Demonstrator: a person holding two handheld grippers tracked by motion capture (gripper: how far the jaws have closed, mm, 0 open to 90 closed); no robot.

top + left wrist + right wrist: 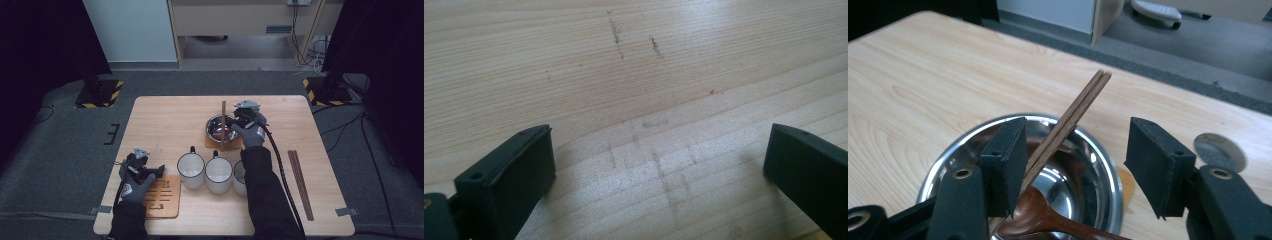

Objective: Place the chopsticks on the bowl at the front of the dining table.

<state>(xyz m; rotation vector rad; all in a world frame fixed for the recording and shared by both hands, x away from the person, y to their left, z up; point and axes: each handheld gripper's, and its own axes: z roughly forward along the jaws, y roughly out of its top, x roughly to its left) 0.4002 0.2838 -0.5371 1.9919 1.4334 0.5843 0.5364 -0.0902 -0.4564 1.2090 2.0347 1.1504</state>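
Observation:
A steel bowl (210, 126) sits on a wooden coaster (212, 144) at the table's middle back. A pair of brown chopsticks (223, 114) lies across the bowl, far end pointing away. My right gripper (234, 124) hovers at the bowl's right rim. In the right gripper view its jaws stand open (1075, 150); the chopsticks (1083, 102) run close along the left pad while the right pad is well apart from them. A wooden spoon (1043, 216) rests inside the bowl (948, 159). My left gripper (156, 171) rests open near the front left, over bare wood (659, 155).
Three white mugs (191, 169) (219, 173) (240, 176) line up in front of the bowl. A slotted wooden trivet (165, 197) lies at the front left by my left hand. Another pair of chopsticks (300, 184) lies along the right side. The floor drops away past the table's edges.

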